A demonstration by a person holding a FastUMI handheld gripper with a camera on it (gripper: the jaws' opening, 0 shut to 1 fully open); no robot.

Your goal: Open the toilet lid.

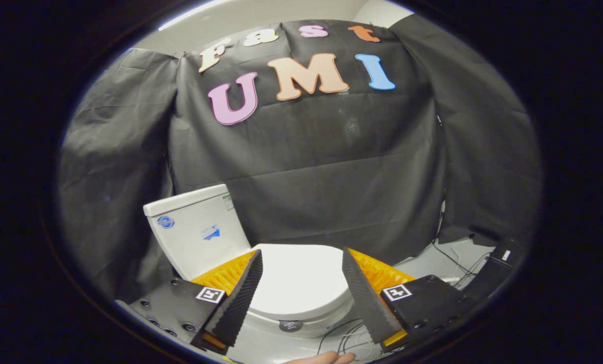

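Toilet lid (296,280) lies closed, seen between the fingers of the tool (301,275). Tool spread wide, grasping nothing. Cistern (195,232) stands behind.

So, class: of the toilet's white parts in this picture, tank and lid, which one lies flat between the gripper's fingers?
The lid: it lies closed and flat between the open gripper fingers. The tank stands upright beyond them, against the black cloth.
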